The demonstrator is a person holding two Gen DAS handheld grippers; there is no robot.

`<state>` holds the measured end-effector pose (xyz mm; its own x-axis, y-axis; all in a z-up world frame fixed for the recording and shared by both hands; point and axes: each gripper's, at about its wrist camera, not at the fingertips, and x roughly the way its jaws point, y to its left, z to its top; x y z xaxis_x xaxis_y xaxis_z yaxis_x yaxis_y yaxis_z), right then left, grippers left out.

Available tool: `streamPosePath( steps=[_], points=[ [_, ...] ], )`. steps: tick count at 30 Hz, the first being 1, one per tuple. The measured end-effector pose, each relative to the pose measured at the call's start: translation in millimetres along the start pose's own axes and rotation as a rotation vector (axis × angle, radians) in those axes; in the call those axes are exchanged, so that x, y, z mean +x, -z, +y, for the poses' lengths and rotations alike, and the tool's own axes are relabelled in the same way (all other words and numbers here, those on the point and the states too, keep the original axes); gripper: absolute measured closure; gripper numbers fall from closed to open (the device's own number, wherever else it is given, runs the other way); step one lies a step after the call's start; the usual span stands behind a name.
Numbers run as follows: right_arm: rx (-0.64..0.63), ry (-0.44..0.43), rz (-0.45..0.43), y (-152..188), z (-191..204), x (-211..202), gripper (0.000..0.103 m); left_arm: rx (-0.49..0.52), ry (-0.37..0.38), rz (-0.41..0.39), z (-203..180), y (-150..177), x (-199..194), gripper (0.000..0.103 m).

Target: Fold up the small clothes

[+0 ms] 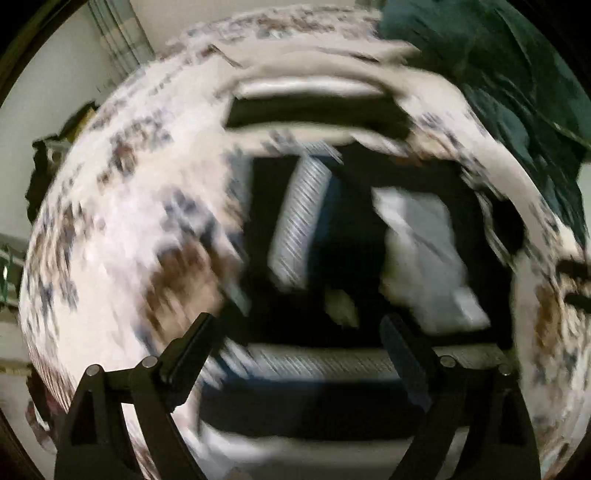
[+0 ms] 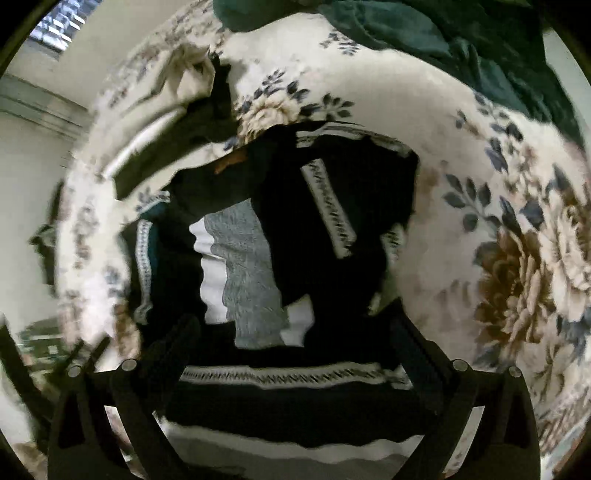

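Observation:
A black garment with white patterned bands [image 2: 332, 229] lies spread on the floral bed sheet [image 2: 509, 229]. A grey and white cloth [image 2: 247, 273] shows on it. My right gripper [image 2: 295, 332] is open just above the garment's near banded edge [image 2: 288, 376]. In the blurred left wrist view the same black garment [image 1: 343, 236] with a striped band [image 1: 303, 221] and a grey cloth [image 1: 424, 254] lies ahead. My left gripper [image 1: 295, 332] is open and empty above its near band [image 1: 325, 363].
A dark green blanket [image 2: 424, 29] is heaped at the far side of the bed; it also shows in the left wrist view [image 1: 498, 66]. A folded beige and dark pile [image 2: 177, 110] lies at the far left. White walls lie beyond the bed.

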<state>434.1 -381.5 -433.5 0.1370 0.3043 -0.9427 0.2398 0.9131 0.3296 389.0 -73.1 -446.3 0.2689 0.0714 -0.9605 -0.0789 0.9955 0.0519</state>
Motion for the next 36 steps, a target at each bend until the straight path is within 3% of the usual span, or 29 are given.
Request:
streamPosePath(
  steps=[4, 7, 10, 14, 16, 18, 20, 22, 24, 25, 27, 29, 30, 33, 36],
  points=[
    [0.019, -0.125, 0.111, -0.9, -76.3, -12.8, 0.0, -0.034, 0.036, 0.129, -73.9, 67.4, 7.1, 0.012],
    [0.019, -0.16, 0.191, -9.3, -136.5, -15.2, 0.0, -0.084, 0.11, 0.28, -135.1, 123.0, 22.6, 0.012],
    [-0.036, -0.161, 0.256, -16.8, -185.5, -16.8, 0.0, -0.055, 0.161, 0.361, -194.1, 165.4, 37.9, 0.012],
    [-0.044, -0.151, 0.316, -24.9, -237.7, -12.0, 0.0, 0.056, 0.21, 0.429, -250.9, 197.0, 60.8, 0.012],
    [-0.036, -0.165, 0.326, -33.5, -256.0, -9.2, 0.0, 0.14, 0.191, 0.454, -277.0, 212.2, 78.3, 0.012],
    [-0.015, -0.201, 0.318, -47.0, -268.3, -2.7, 0.0, 0.202, 0.126, 0.416, -290.9, 221.0, 90.1, 0.012],
    [0.023, -0.262, 0.295, -65.3, -271.7, 9.3, 0.001, 0.197, 0.109, 0.382, -291.6, 222.9, 95.5, 0.013],
    [0.059, -0.346, 0.286, -87.6, -264.0, 31.0, 0.003, 0.151, 0.122, 0.33, -285.4, 218.5, 90.4, 0.026],
    [0.082, -0.402, 0.289, -106.1, -246.6, 55.7, 0.003, 0.122, 0.104, 0.275, -274.2, 213.0, 82.3, 0.081],
    [0.089, -0.428, 0.298, -115.6, -235.3, 71.1, 0.004, 0.108, 0.103, 0.265, -268.4, 210.3, 79.9, 0.093],
    [0.114, -0.464, 0.312, -128.6, -215.2, 96.7, 0.005, 0.039, 0.138, 0.255, -250.2, 204.6, 74.8, 0.096],
    [0.141, -0.475, 0.307, -138.4, -194.2, 119.3, 0.018, -0.015, 0.15, 0.248, -232.3, 202.7, 70.1, 0.096],
    [0.146, -0.482, 0.305, -139.6, -185.7, 126.6, 0.03, -0.034, 0.151, 0.243, -226.2, 202.7, 67.4, 0.097],
    [0.157, -0.458, 0.291, -139.3, -164.9, 136.7, 0.088, -0.124, 0.167, 0.215, -198.4, 200.2, 51.3, 0.097],
    [0.13, -0.395, 0.251, -142.0, -146.8, 121.8, 0.09, -0.182, 0.177, 0.175, -171.8, 195.7, 29.9, 0.097]
  ],
)
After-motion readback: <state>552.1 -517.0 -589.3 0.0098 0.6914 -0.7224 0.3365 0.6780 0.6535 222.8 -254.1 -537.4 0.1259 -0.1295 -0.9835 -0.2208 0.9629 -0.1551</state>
